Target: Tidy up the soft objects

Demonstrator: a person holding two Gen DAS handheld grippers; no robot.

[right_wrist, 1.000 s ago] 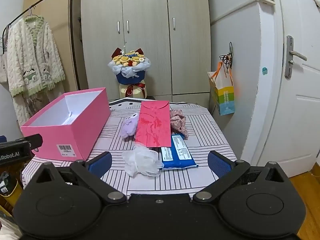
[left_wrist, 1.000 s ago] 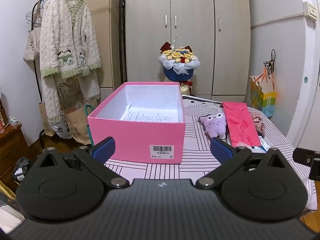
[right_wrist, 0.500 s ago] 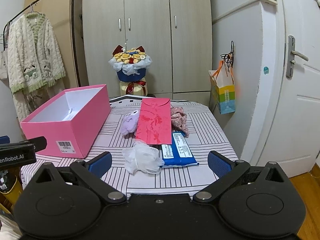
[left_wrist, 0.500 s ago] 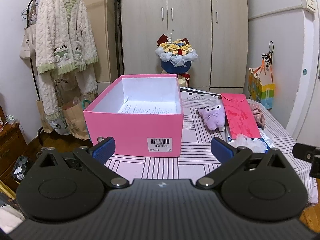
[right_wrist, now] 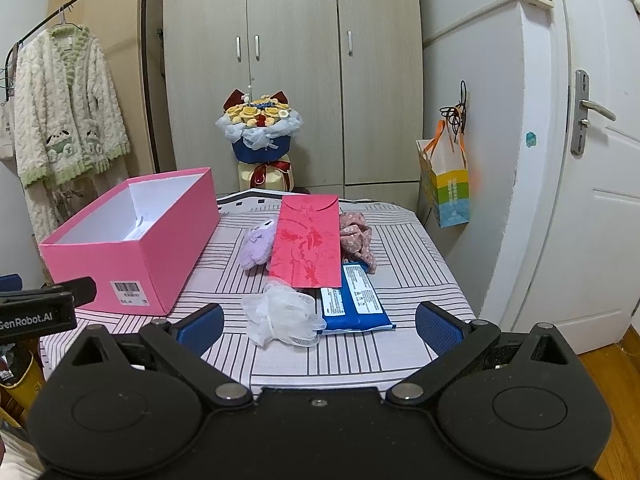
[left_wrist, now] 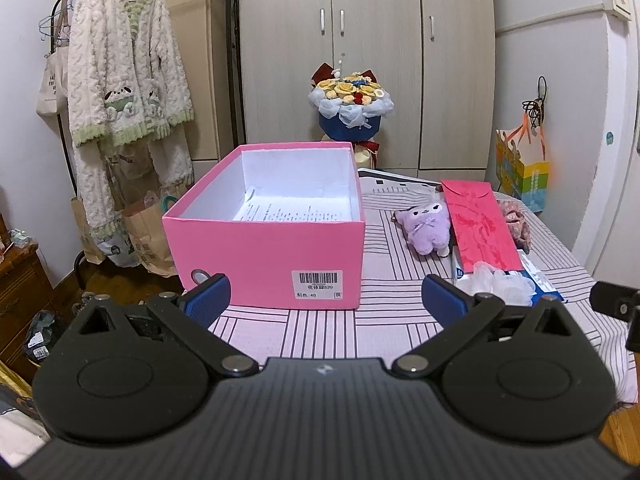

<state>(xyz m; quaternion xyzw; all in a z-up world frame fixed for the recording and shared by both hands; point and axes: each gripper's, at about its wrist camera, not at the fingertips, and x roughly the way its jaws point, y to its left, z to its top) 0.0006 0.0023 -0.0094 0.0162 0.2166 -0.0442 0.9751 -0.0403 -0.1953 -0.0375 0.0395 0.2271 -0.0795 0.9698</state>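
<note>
Desk (right_wrist: 400, 264), striped cloth cover: near edge runs just ahead of both grippers; right edge drops toward the white door (right_wrist: 592, 220) at 3 o'clock, with bare floor between. A broad strip of bare cloth lies along the near edge, ahead of the pink box (left_wrist: 268, 256).

Left gripper (left_wrist: 326, 298): jaws spread wide, holding nothing, hanging off the near edge and facing the box's barcode end.

Right gripper (right_wrist: 318, 328): jaws spread wide, empty, short of the desk's near edge with the white mesh puff (right_wrist: 282, 314) between and beyond the blue pads.

Pink box: open top, white inside, one printed sheet on its floor; stands at the desk's 9 o'clock side, its left wall close to that edge.

Soft items, all on the desk right of the box:
- Purple plush toy (left_wrist: 426, 228): small, fuzzy, lying near the box's right wall, touching the red envelope's (right_wrist: 308, 242) left edge.
- White mesh puff: crumpled, translucent, nearest the front edge, touching the blue packet (right_wrist: 354, 300).
- Pink floral cloth (right_wrist: 358, 240): bunched, at the envelope's right edge, partly under it.

Red envelope: flat, long, lying at 12 o'clock from the puff, overlapping the blue packet's far end.

Beyond the desk at 12 o'clock: a flower bouquet (right_wrist: 260, 128) before the wardrobe (right_wrist: 296, 60).
</note>
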